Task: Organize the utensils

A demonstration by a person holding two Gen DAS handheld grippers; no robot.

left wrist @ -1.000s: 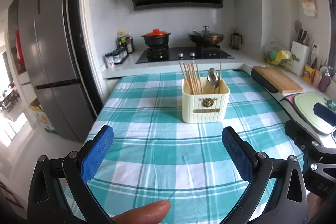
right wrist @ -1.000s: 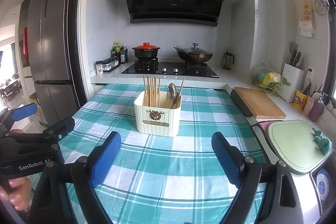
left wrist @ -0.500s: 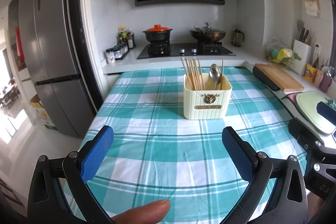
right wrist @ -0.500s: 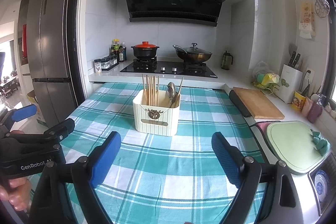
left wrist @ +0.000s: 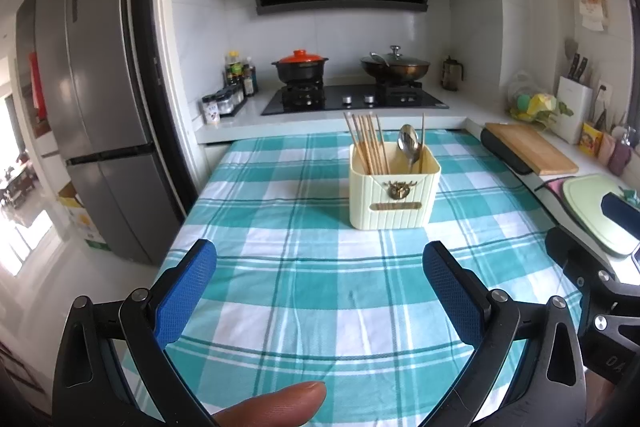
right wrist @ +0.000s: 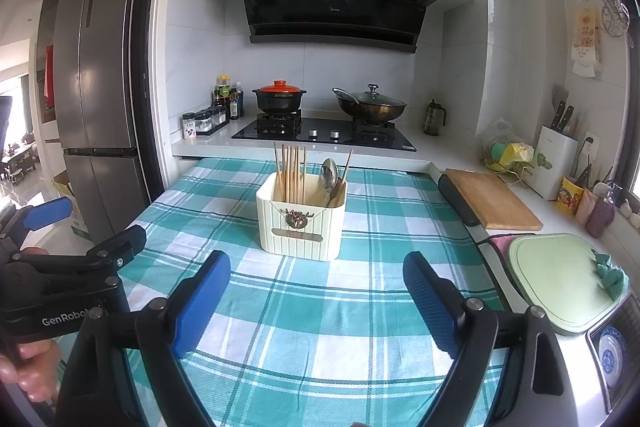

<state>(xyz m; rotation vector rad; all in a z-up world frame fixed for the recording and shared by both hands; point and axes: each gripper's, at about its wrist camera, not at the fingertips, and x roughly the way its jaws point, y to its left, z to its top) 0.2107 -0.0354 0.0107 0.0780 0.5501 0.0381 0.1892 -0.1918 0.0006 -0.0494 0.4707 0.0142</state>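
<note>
A cream ribbed utensil holder stands upright on the teal-and-white checked tablecloth, between the two grippers and the gas hob behind it. Its front wall carries a small bronze deer-head ornament above a narrow brass label plate. Inside, a bundle of wooden chopsticks stands on end in the left part of the holder, long axes near vertical, tips fanning slightly upward. In the right part a steel spoon stands bowl-up, and beside it a single chopstick leans toward the holder's right wall.

Nearer than the holder, the left gripper hovers over the cloth with its blue pads spread wide and nothing between them. The right gripper is likewise spread wide and empty, well short of the holder. A fingertip shows at the bottom edge of the left wrist view.
</note>
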